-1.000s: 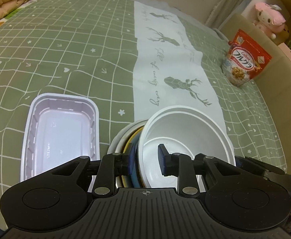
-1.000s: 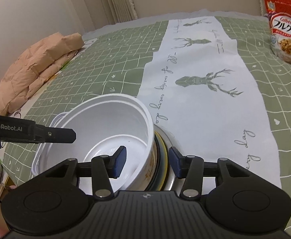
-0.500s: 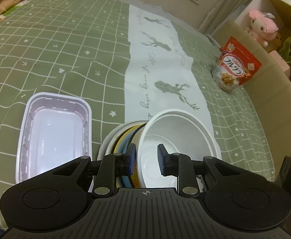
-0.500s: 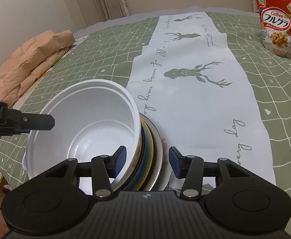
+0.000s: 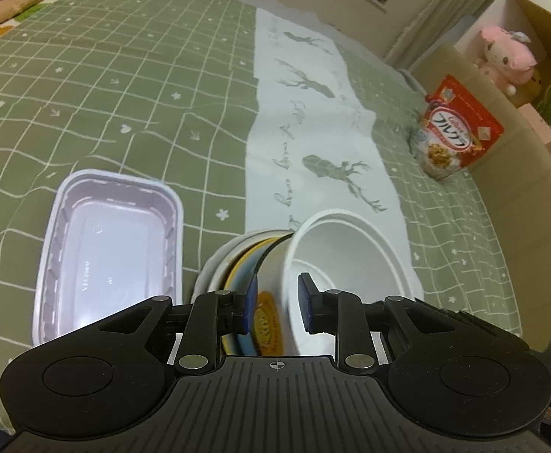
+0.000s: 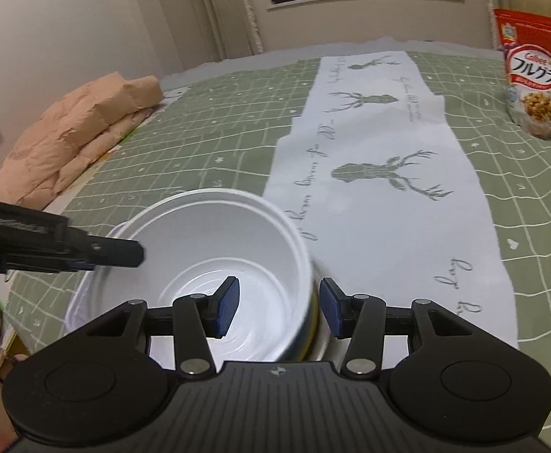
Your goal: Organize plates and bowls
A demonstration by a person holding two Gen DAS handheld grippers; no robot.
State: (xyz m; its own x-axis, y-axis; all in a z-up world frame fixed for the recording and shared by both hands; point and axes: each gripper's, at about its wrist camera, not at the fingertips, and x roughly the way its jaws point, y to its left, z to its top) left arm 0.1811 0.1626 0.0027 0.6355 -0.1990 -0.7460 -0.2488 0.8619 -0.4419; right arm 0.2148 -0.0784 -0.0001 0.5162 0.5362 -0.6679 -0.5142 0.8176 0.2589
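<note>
Pinching the near wall of the white bowl (image 5: 351, 249) with the left gripper (image 5: 279, 304), one pad inside, one outside against the printed side, clamped on it by the look of things. Sitting tilted in a stack of plates (image 5: 233, 268) at the near edge of the green checked cover (image 5: 124, 94), on the near end of the deer runner (image 5: 313, 143), just beside the lilac tray (image 5: 105, 241). Straddling bowl wall and plate rims together with the right gripper (image 6: 278, 311). Inner pad looking clear of the wall at the rim, contact lower down hidden, so can't call it gripping or slack. Best from here: lift the bowl out along its own axis, steady the plates on the right, avoid dragging the yellow one along, no twisting on that thin wall.
</note>
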